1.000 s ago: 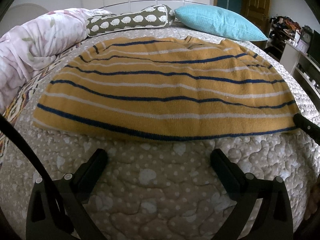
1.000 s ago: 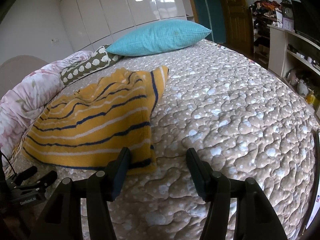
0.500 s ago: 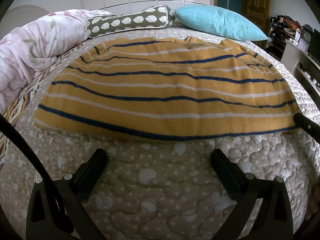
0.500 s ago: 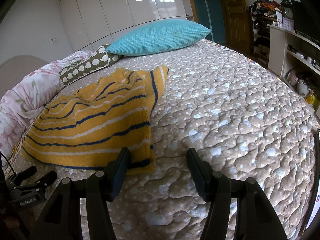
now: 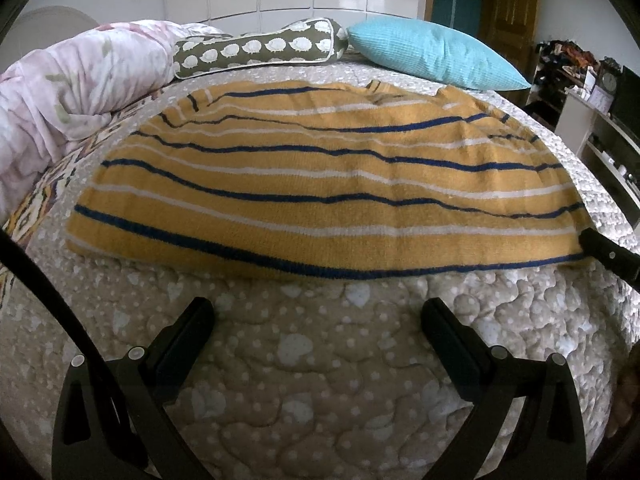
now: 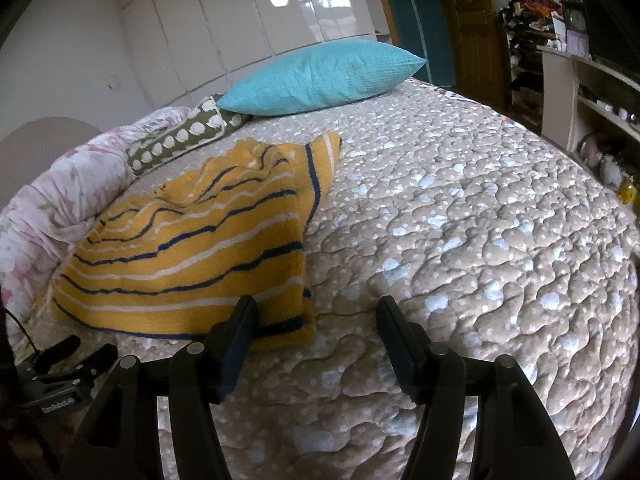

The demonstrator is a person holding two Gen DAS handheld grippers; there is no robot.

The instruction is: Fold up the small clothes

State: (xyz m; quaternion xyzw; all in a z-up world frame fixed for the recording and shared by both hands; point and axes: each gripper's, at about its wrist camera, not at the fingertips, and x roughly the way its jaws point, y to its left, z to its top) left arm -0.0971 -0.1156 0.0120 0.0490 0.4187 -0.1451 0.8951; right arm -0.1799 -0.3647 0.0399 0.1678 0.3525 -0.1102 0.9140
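Garment: yellow knit sweater (image 5: 320,184) with navy and white stripes, lying flat on the bed's quilted cover (image 5: 304,360), hem toward the near edge, neck end toward the pillows.
Lie of it: mostly smooth; some rumpling at the far right corner, seen from the right wrist view.
Right gripper (image 6: 316,316): jaws opening, nothing pinched. Left finger tip sits over the sweater's near right hem corner; right finger over bare cover.
Left gripper (image 5: 316,316): jaws wide, empty, over bare cover just short of the hem's middle, apart from the cloth.
Step in hand: judged to be lining up on the hem for a first fold; no fold looks made yet.
Doing it well: likely needs both hem corners caught, so the left one should shift toward the near left corner. Pinch both layers of knit, not the cover beneath. Lift evenly so stripes stay parallel.
Risk: thick knit may slip or bunch if caught shallowly.
Surroundings: turquoise pillow (image 5: 432,52), olive hedgehog-print bolster (image 5: 256,48), pink floral duvet (image 5: 68,92) along the left edge.
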